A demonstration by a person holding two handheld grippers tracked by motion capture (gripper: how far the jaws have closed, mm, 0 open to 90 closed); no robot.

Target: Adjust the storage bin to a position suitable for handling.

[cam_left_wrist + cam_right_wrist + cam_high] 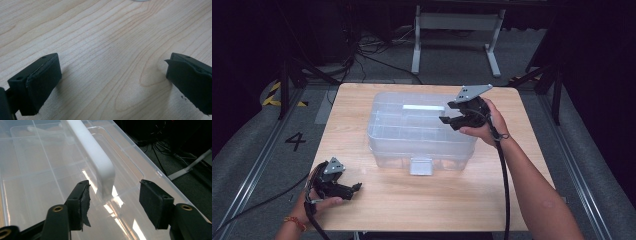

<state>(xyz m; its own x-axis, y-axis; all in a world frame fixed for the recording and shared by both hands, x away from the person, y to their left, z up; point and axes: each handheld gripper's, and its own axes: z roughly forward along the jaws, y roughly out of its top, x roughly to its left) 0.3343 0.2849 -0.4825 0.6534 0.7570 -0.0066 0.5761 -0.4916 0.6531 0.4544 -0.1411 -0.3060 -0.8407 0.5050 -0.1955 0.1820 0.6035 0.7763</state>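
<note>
table grain [105,50] between left jaws

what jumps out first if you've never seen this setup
The clear plastic divided storage box in the middle of the light wooden table draws the eye first. Next, the right gripper at the box's right end, jaws open around the box's white lid handle without touching it. The left gripper rests open at the table's near-left corner.

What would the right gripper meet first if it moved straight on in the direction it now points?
Most likely the white handle on the lid of the clear plastic box. The right gripper stands open, with the handle's near end between the jaws and just ahead; depth is hard to judge.
</note>
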